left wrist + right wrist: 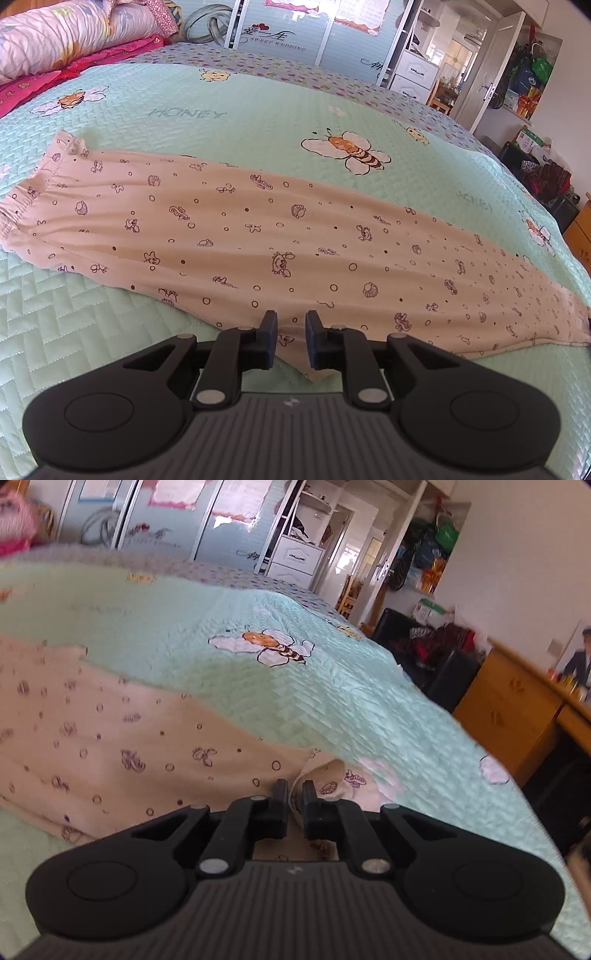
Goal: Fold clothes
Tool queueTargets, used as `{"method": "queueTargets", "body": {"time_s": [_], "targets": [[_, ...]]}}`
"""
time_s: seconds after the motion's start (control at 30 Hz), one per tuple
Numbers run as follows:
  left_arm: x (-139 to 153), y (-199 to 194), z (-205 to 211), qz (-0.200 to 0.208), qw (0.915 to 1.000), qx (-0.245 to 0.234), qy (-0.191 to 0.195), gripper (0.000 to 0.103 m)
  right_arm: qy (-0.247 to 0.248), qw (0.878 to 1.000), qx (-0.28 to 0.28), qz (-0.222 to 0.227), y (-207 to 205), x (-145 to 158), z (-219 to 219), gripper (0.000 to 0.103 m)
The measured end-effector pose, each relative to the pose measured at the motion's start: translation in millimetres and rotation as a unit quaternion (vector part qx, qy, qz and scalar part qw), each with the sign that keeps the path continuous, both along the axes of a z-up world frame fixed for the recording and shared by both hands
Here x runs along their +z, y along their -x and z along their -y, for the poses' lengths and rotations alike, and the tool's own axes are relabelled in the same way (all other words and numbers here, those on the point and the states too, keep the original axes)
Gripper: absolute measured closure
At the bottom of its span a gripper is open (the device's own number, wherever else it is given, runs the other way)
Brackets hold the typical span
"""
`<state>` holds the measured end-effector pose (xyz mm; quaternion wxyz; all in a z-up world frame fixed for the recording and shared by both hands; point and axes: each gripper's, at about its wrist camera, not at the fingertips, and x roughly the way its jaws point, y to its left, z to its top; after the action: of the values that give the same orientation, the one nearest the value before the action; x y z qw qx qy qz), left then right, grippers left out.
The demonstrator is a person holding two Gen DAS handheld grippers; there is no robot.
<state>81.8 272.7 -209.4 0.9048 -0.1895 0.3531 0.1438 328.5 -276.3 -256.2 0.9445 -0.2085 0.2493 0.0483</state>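
Cream pants [258, 229] printed with small cartoon figures lie flat and folded lengthwise across the green bee-print bedspread [221, 110]. The waistband [22, 206] is at the left and the leg ends [554, 314] at the right. My left gripper [291, 325] sits at the pants' near edge by the crotch. Its jaws stand slightly apart, with cloth lying loose between them. In the right wrist view my right gripper [294, 792] is shut on a raised fold of the pants [110, 746] at the leg hem [332, 782], close to the bed's right side.
Pillows and a pink quilt [55, 33] are piled at the bed's far left. A sliding-door wardrobe [280, 33] stands behind the bed. Past the bed's right edge are a wooden desk [517, 701] and a dark chair with heaped clothes [443, 646].
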Motion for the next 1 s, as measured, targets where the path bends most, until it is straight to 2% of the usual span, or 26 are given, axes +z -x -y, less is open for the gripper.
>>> {"method": "queueTargets", "body": {"time_s": [0.07, 0.17, 0.23, 0.3, 0.33, 0.4, 0.47, 0.57, 0.63, 0.7, 0.77, 0.83, 0.9, 1.0], "targets": [[-1, 0, 0, -0.001, 1.0, -0.001, 0.0, 0.086, -0.007, 1.0, -0.016, 0.012, 1, 2, 3, 0.087], [-3, 0, -1, -0.004, 1.0, 0.001, 0.002, 0.084, -0.058, 0.998, -0.034, 0.002, -2, 7, 20, 0.08], [-3, -1, 0, -0.005, 1.0, 0.002, 0.002, 0.084, -0.099, 0.994, -0.047, -0.01, -7, 9, 33, 0.067], [-4, -1, 1, -0.006, 1.0, 0.0, 0.001, 0.083, -0.14, 0.988, -0.057, -0.02, -9, 10, 46, 0.066], [-4, -1, 2, -0.007, 1.0, 0.0, 0.0, 0.082, -0.15, 0.987, -0.051, -0.028, -10, 8, 47, 0.071], [-4, -1, 2, -0.008, 1.0, 0.0, 0.0, 0.082, -0.141, 0.988, -0.047, -0.031, -12, 6, 43, 0.082], [-5, -2, 2, -0.01, 1.0, 0.001, 0.0, 0.082, -0.094, 0.995, -0.042, -0.014, -7, 4, 28, 0.084], [-6, -2, 3, -0.015, 0.9999, 0.0, -0.002, 0.081, 0.022, 0.999, -0.028, 0.013, 2, -5, -5, 0.082], [-7, -3, 4, -0.018, 0.9998, -0.001, -0.003, 0.08, 0.106, 0.994, -0.024, 0.022, 3, -17, -25, 0.079], [-8, -2, 4, -0.02, 0.9998, -0.002, -0.003, 0.08, 0.145, 0.989, -0.026, 0.025, 1, -23, -34, 0.077], [-9, -2, 4, -0.021, 0.9998, -0.003, -0.003, 0.079, 0.131, 0.991, -0.028, 0.02, -5, -18, -30, 0.074], [-10, -2, 3, -0.022, 0.9998, -0.002, -0.002, 0.078, 0.112, 0.993, -0.035, 0.02, -10, -10, -23, 0.054], [-11, -3, 3, -0.023, 0.9997, -0.001, -0.001, 0.077, 0.081, 0.996, -0.036, 0.015, -17, -4, -12, 0.045], [-12, -3, 4, -0.025, 0.9997, -0.002, -0.003, 0.077, 0.013, 0.999, -0.034, -0.006, -28, 5, 7, 0.046]]}}
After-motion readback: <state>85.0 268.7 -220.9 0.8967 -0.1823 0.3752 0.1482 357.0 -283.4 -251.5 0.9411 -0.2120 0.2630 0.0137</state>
